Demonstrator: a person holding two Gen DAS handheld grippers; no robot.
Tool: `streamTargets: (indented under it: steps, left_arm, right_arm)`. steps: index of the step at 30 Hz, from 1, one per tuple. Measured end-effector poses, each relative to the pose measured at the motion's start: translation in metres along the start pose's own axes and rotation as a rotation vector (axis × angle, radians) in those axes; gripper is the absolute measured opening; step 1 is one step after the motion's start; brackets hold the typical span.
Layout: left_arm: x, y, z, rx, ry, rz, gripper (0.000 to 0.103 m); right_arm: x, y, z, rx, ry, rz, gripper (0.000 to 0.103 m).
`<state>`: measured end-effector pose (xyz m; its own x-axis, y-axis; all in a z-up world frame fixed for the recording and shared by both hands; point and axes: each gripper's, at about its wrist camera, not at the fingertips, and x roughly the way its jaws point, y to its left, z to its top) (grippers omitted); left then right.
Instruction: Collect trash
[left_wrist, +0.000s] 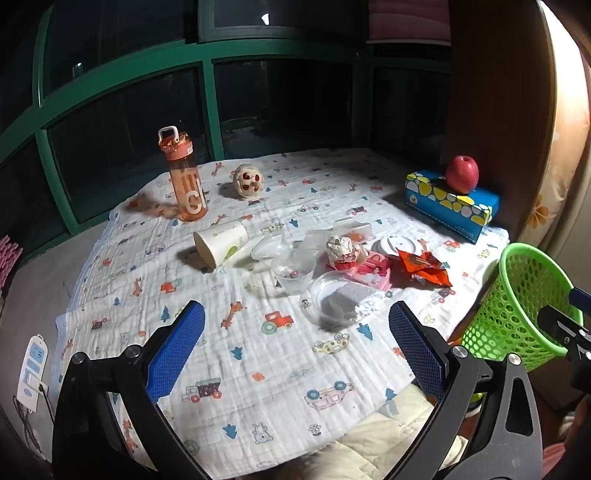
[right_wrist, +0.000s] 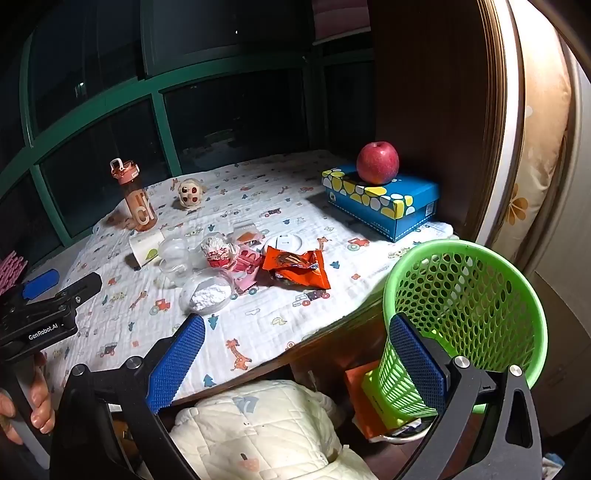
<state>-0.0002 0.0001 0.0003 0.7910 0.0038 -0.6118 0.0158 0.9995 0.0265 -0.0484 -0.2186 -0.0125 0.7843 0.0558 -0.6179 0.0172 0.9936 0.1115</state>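
Both my grippers wide open, holding nothing
Ahead of left gripper (left_wrist: 295, 343): 1 paper cup (left_wrist: 220, 245), 1 orange wrapper (left_wrist: 424, 267); 1 green basket (right_wrist: 465, 310) at right gripper (right_wrist: 295, 362).

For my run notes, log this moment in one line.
left gripper open, empty | right gripper open, empty | trash pile untouched | green basket beside table

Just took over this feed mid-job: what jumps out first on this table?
A cluster of litter sits mid-table on the cartoon-print white cloth: a crumpled orange foil snack wrapper, clear plastic cups and a tipped-over white paper cup. At the far right a red apple rests on a blue spotted cardboard box. A green perforated plastic basket stands off the table's right edge.
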Motion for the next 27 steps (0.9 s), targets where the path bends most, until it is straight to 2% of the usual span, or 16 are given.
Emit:
streamTargets:
  steps: [7, 27]
  left_arm:
    - [-0.0064, -0.0068, -0.0004, 0.014, -0.025, 0.013, 0.098]
    - [0.0013, 0.0019, -0.0017, -0.015, -0.005, 0.015, 0.098]
  right_arm:
    - [0.0005, 0.0004, 0.0001, 0.005, 0.002, 0.001, 0.097]
    - [0.0044, -0.0016, -0.002, 0.015, 0.005, 0.006, 0.097]
